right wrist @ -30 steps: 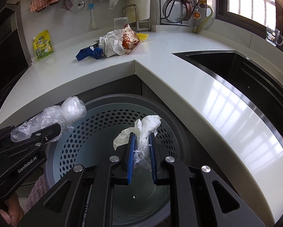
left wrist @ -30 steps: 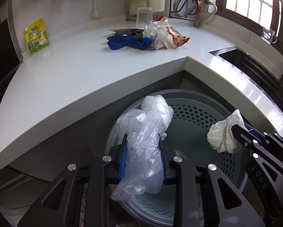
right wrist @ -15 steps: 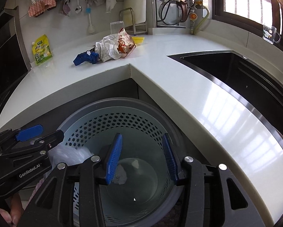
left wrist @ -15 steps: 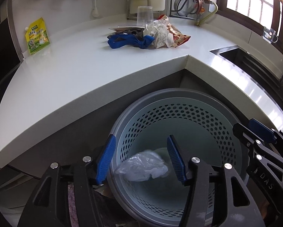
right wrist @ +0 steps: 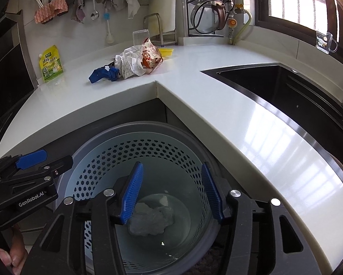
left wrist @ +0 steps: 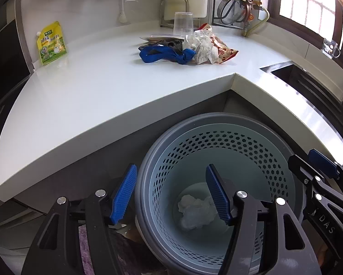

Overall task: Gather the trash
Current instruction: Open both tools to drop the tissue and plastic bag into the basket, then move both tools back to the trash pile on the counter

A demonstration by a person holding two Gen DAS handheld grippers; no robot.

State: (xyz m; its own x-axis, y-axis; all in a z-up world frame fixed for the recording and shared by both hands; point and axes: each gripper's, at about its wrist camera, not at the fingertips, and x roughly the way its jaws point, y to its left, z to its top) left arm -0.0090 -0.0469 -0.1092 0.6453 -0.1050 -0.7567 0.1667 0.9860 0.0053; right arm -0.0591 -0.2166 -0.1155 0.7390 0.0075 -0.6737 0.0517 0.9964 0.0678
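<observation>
White kitchen surface (left wrist: 98, 96) bears light, soft trash: a crumpled printed paper wrapper (left wrist: 203, 45) and a knotted blue cloth strip (left wrist: 164, 55). Pinch each at a raised fold; left gripper (left wrist: 171, 192) and right gripper (right wrist: 171, 192) hang spread and empty.

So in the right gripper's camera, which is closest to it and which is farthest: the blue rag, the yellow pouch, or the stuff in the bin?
1. Crumpled plastic, in the bin just below the right gripper.
2. Blue rag, mid-counter.
3. Yellow pouch, against the back wall, left.
</observation>
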